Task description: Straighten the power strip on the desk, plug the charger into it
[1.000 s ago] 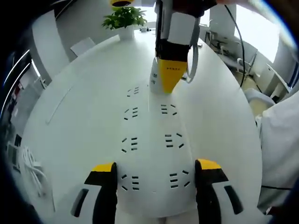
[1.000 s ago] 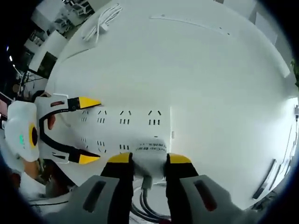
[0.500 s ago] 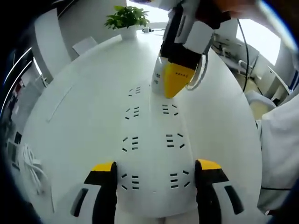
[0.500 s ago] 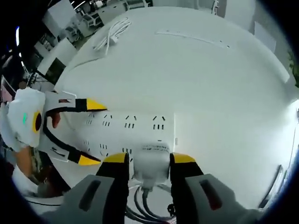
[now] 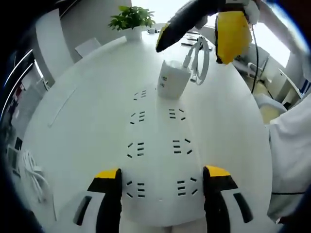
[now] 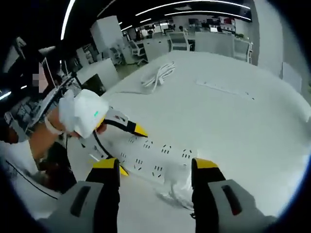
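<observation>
A white power strip (image 5: 158, 145) lies lengthwise on the white desk (image 5: 87, 97), with two rows of sockets. My left gripper (image 5: 163, 174) straddles its near end, jaws against both sides. A white charger (image 5: 171, 83) stands plugged in at the strip's far end, its cable (image 5: 200, 60) looping behind. My right gripper (image 5: 194, 48) hovers above the charger, open and apart from it. In the right gripper view my right gripper (image 6: 155, 165) is open with nothing between its jaws, above the power strip (image 6: 155, 155) and charger (image 6: 176, 187); the left gripper (image 6: 131, 150) clasps the strip's other end.
A potted plant (image 5: 130, 19) stands at the desk's far edge. A coiled white cable (image 5: 31, 170) lies at the left, also visible as a cable bundle (image 6: 158, 75). A thin white bar (image 6: 223, 90) lies on the desk. A person's white sleeve (image 5: 291, 145) is at the right.
My right gripper has let go of the charger, opened and lifted back from it. The charger stays standing in the strip. My left gripper and the strip have not moved.
</observation>
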Available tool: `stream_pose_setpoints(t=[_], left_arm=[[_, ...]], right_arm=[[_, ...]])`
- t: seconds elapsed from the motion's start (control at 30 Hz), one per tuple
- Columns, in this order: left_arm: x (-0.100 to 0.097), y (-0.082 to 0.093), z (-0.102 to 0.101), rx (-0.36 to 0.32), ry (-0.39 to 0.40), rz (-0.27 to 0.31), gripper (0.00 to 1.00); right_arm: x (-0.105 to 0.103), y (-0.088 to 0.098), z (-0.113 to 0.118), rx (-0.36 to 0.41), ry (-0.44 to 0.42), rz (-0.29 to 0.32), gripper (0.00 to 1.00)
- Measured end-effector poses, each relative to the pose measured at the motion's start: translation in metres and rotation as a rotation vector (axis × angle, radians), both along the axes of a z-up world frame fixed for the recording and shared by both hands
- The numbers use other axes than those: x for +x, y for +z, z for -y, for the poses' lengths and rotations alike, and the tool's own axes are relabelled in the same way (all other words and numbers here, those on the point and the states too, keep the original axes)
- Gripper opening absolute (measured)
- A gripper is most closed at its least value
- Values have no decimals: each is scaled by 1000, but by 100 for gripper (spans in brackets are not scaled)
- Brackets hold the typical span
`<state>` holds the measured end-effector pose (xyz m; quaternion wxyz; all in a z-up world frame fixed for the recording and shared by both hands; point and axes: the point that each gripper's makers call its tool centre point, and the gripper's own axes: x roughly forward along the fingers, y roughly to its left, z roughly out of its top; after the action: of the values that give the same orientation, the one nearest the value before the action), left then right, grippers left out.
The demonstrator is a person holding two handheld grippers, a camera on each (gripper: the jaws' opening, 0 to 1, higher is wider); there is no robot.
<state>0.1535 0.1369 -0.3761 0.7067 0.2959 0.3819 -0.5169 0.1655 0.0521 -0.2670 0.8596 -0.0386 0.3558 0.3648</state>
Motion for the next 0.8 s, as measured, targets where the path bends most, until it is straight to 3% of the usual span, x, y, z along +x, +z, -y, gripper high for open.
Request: stream_pose_setpoints(t=[0.1,0.23,0.3,0.4,0.47,0.6,0.8], left_arm=[[3,-1,0,1,-5,-1,68],[8,-1,-1,-3,-15,-5,68],[8,-1,-1,-2,-18,-5,68],[4,-1,-1,0,-22,-5,68],[4,-1,0,0,-24,-6,68],[-1,-1,0,11,-33,-11,68],[-5,-1,1,19,-49,-14,69]], right_arm=[[-14,5,8,6,43,61,59],[-32,-2,22,-73,145,148,57],[-34,-6,32,-109,143,196,56],[-42,-12,40,-112,137,211,56],[-48,-6,39,-60,123,237,57],[-56,-6,44,-35,116,251,58],[-58,-14,56,-4,93,258,57]])
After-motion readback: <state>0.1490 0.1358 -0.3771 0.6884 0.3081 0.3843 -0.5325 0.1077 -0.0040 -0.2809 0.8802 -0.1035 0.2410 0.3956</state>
